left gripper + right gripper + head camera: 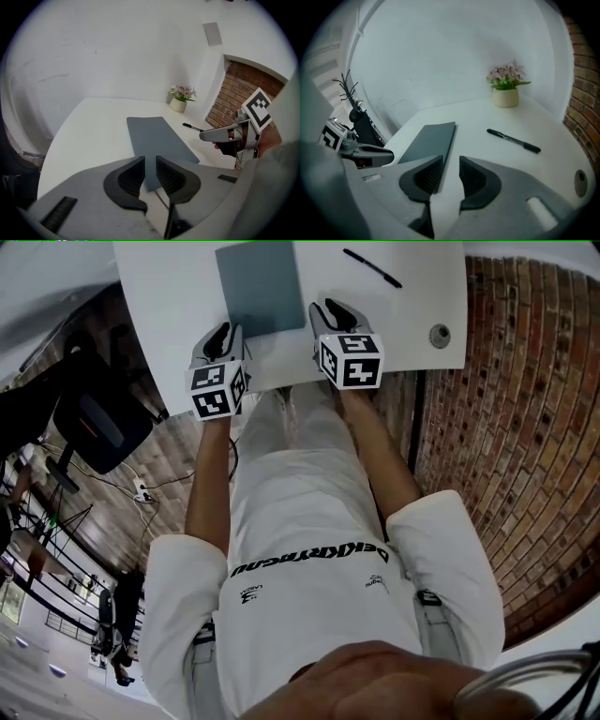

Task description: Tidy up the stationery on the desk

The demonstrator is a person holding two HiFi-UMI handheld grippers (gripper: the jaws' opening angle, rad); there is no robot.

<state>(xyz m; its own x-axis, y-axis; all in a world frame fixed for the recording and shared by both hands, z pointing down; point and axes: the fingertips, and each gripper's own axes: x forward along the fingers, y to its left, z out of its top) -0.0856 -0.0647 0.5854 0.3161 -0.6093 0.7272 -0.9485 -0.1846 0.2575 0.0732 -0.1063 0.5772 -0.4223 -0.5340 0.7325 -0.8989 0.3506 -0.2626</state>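
Head view puts both tools at the near edge of the white desk (403, 334), one on each side of the grey notebook (260, 287). The left gripper (222, 332) sits by the notebook's near left corner and the right gripper (330, 309) just beside its near right edge. I read this as a staging pose, both tools lined up on the biggest item before I commit to a grab.

Left gripper view looks along the notebook's length. Its jaws stand a narrow gap apart with nothing clamped, and the notebook's near end shows through the gap, lying flat on the desk. Right gripper view shows the same narrow gap, also empty, with the notebook's long edge running just left of the opening.

The black pen (372, 268) lies loose on the desk, well apart from the notebook to its right and toward the far side. It is slanted rather than squared to anything, so I judge it the item most in need of tidying. A small flower pot (505, 97) stands at the far end by the wall, out of the way.

My guess is that the right tool takes the pen, being nearer. The notebook is thin and flat, so either tool would have to catch an edge — tricky at this narrow opening.
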